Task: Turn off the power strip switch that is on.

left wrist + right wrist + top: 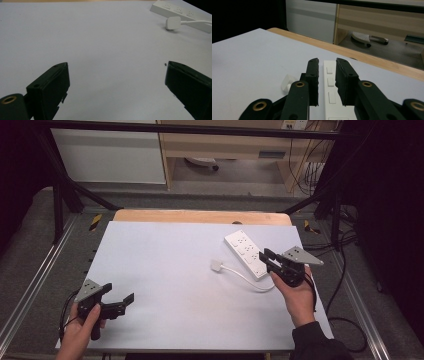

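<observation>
A white power strip (pixel 243 251) lies on the right half of the white table (pixel 165 270), and its white plug (pixel 216 265) rests loose on the table at the end of its cable (pixel 250 280). My right gripper (pixel 267 256) hovers over the strip's near end. In the right gripper view its jaws (pixel 327 61) stand a narrow gap apart above the strip (pixel 329 82), holding nothing, with the plug (pixel 287 83) to their left. My left gripper (pixel 120 291) sits near the front left, wide open and empty (pixel 117 63). Farther off it sees the strip (pixel 175 10) and plug (pixel 173 22).
A wooden edge (pixel 200 216) runs along the table's far side. Black frame posts (pixel 57 205) and metal rails (pixel 30 285) flank the table. Cabinets and loose cables stand beyond it.
</observation>
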Available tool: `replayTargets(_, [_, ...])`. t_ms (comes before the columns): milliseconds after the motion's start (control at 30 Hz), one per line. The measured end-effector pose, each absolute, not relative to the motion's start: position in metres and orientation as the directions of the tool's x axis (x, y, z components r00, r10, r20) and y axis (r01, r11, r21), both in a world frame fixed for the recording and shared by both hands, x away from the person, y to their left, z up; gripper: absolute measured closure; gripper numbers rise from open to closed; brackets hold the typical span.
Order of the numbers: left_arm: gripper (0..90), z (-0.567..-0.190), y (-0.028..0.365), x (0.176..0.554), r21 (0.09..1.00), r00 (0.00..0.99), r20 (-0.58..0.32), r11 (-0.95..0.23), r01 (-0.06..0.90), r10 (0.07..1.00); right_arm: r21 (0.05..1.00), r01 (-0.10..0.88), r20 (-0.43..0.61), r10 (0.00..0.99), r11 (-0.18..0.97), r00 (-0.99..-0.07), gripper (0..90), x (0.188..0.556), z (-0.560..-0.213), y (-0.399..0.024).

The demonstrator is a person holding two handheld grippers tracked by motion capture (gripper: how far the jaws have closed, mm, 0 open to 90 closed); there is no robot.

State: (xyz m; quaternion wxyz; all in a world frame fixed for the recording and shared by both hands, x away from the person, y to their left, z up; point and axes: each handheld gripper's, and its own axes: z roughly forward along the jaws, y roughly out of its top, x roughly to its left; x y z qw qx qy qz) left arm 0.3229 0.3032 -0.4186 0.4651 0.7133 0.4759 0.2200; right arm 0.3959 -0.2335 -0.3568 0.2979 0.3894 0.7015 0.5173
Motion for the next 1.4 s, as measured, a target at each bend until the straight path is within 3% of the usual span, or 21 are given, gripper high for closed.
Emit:
replayTargets(500, [5.6, -0.419, 0.303, 0.322, 0.873, 0.465, -0.135, -0.117, 0.474, 0.875, 0.969, 0.185, -0.048, 0.864, 0.161, -0.501, 89.1, 0.411, -0.346, -0.234])
replayTargets(1033, [5.6, -0.419, 0.303, 0.322, 0.871, 0.468, -0.134, -0.122, 0.476, 0.873, 0.965, 0.202, -0.040, 0.853, 0.168, -0.520, 90.0, 0.427, -0.351, -0.229])
replayTargets(1400, [5.6, -0.420, 0.302, 0.322, 0.868, 0.470, -0.132, -0.127, 0.481, 0.873, 0.954, 0.271, 0.032, 0.855, 0.129, -0.518, 90.0, 0.444, -0.359, -0.228])
